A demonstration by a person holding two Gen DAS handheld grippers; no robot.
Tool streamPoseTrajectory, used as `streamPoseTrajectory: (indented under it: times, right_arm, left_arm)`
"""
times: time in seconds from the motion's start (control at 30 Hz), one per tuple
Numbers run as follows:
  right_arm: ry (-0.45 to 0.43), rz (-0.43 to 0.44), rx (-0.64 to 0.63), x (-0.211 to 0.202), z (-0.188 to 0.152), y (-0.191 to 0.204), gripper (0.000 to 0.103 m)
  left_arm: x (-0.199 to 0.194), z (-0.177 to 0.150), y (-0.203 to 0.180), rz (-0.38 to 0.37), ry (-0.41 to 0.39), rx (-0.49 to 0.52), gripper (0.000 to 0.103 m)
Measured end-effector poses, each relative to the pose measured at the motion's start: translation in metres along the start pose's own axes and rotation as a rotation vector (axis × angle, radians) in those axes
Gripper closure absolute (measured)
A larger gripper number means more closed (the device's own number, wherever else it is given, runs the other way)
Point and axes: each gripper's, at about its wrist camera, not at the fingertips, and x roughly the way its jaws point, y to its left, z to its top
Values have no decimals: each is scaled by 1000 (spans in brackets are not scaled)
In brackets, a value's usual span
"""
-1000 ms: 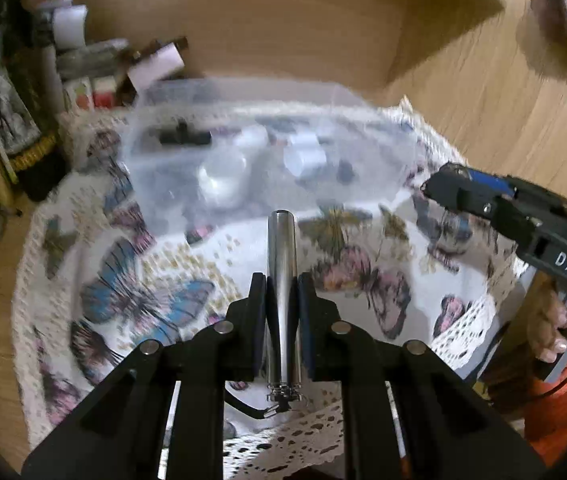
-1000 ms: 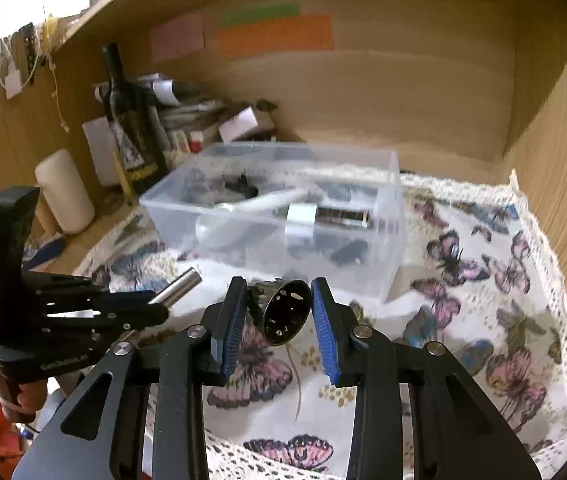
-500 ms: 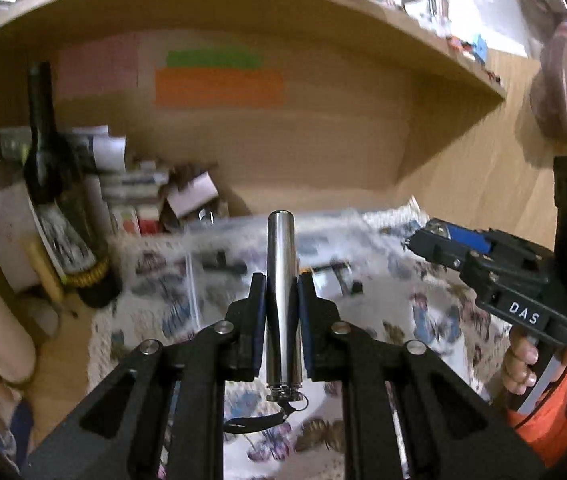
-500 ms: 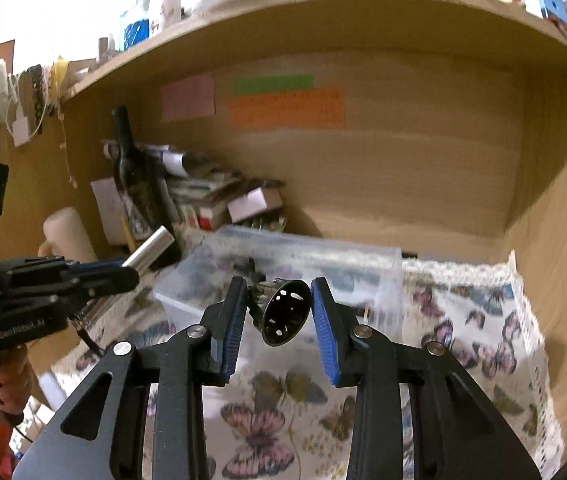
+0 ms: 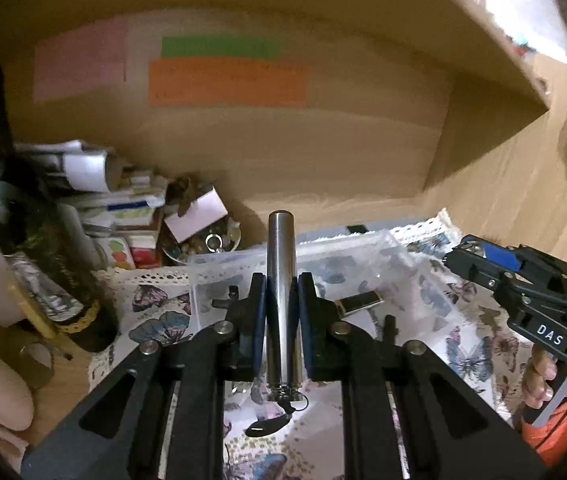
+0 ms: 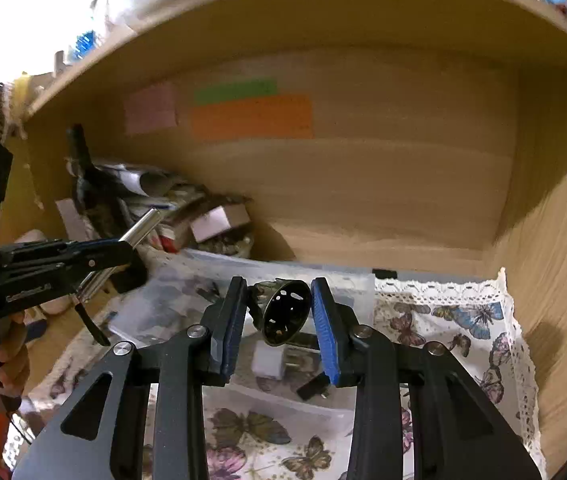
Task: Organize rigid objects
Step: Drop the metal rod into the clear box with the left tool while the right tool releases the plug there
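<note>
My left gripper (image 5: 280,292) is shut on a shiny steel cylinder (image 5: 280,264) with a small black cord at its rear end; it also shows in the right wrist view (image 6: 141,226). My right gripper (image 6: 277,312) is shut on a dark metal perforated cup (image 6: 285,312). Both are held in the air over a clear plastic box (image 5: 399,256) that holds several small items, among them a white cube (image 6: 267,360) and a dark bar (image 5: 359,302). The right gripper also shows at the right of the left wrist view (image 5: 483,264).
The box stands on a butterfly-print cloth (image 6: 463,332) inside a wooden alcove. A dark bottle (image 5: 7,216), paper rolls, small boxes (image 5: 195,220) and a bowl of trinkets (image 5: 203,244) crowd the back left. Coloured paper notes (image 5: 227,80) hang on the back wall.
Both grippers have risen and tilted upward, then moved forward over the box. Each keeps its object.
</note>
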Motion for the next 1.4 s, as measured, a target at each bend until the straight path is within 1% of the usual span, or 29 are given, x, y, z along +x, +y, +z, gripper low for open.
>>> streamPoseTrajectory:
  times: [0.2,0.3,0.53,0.67,0.87,0.97,1.03,1.2,1.23,1.33,1.37,1.4]
  right_arm:
    - [84,-27,8,33,-9,-10,73]
    - [128,-35,26,49,-16,-17,73]
    - [221,-41,31,79,-32,-19,73]
    - [245,-55,-4,84,-36,-12,72]
    - [243,-44,-10,80,-33,-8,72]
    - [215,-39,-6,68,-28,-6,72]
    - [188,-40,-10,57,-23,-2,72]
    - [84,-46,-31,15,-14,9,62]
    - [55,-47,-37,2,-13,13,62]
    - [-2,-38,-42,-23,-10,21,60]
    - [-22,-35,-41,-31,-10,23,54]
    - [-43,-29,-40,-39,-11,26,46]
  left_arm:
    - [43,-7,7,-3,90,2,88]
    - [58,-12,11,-2,122,-4,88]
    - [85,-21,11,-14,196,-7,88]
    - [87,-22,9,-15,205,-4,88]
    - [69,-18,6,-21,172,2,88]
    - [51,-16,2,-19,137,12,88]
    - [39,-16,0,-15,111,18,84]
    - [-3,-18,-9,10,14,41,71]
    - [-10,-20,-10,14,-2,45,69]
    - [-39,-25,-15,27,-67,55,56]
    - [-46,-28,-16,29,-85,56,51]
    - [-55,-31,-19,31,-106,57,46]
